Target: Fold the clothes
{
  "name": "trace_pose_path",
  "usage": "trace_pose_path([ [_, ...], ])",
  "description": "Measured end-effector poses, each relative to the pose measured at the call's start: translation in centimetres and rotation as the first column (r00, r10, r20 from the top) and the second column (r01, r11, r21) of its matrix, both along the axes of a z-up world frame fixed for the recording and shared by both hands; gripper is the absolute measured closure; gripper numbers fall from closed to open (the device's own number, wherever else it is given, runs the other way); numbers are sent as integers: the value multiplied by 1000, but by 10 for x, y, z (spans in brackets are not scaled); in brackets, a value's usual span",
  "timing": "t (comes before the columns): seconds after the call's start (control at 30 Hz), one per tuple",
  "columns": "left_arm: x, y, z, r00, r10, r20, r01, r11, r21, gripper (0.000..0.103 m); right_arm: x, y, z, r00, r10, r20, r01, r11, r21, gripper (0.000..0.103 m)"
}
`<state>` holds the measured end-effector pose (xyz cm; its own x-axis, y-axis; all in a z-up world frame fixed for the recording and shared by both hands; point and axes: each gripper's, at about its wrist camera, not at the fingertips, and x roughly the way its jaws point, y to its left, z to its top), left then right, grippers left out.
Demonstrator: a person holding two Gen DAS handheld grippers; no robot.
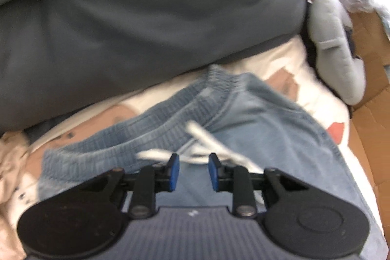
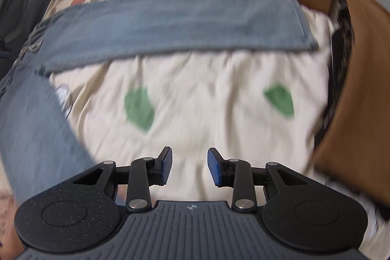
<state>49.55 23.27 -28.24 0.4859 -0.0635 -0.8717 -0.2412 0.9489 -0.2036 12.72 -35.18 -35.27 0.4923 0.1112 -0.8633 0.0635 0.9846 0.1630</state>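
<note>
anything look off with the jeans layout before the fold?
Yes. In the right wrist view the blue jeans lie with legs splayed: one runs across the bedsheet, the other angles down at the picture's left. In the left wrist view the white drawstring lies loose over the front, below the waistband. Both grippers are empty.

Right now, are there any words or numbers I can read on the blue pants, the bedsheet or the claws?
No readable words or numbers anywhere.
Small pale mark on the grey ribbed body behind the right claw: a symbol, not letters.
Faded blue denim drawstring pants: no label showing.
Cream bedsheet with green patches: shapes only.
</note>
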Motion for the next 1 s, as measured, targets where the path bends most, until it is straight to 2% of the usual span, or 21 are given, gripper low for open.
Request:
trace_pose_path([
  [0.2,42,-33,-19,999,-54,8,53,998,36,76,65,7,-4,996,-10,83,11,1000,-13,64],
  [0.4,73,-38,-36,1000,-23,16,22,998,52,89,129,25,-12,990,46,137,-43,999,-26,64],
  [0.43,77,-38,-38,1000,-16,19,15,998,55,94,138,29,-13,988,53,144,-49,998,-29,64],
  [0.5,86,-36,-44,1000,3,18,-3,999,46,95,154,34,-16,986,61,152,-56,998,-34,64],
  [0.63,105,-31,-60,998,62,-7,-61,997,45,97,181,46,-28,986,77,147,-70,996,-50,64],
  [0.83,120,-35,-67,996,87,15,-89,989,120,98,204,49,-52,996,35,88,-29,997,-75,64],
  [0.9,117,-34,-61,991,132,24,-133,988,81,100,206,46,-57,997,14,76,-8,997,-72,64],
  [1.0,109,-45,-44,997,64,40,-67,995,69,99,203,42,-59,997,-8,79,13,998,-63,64],
])
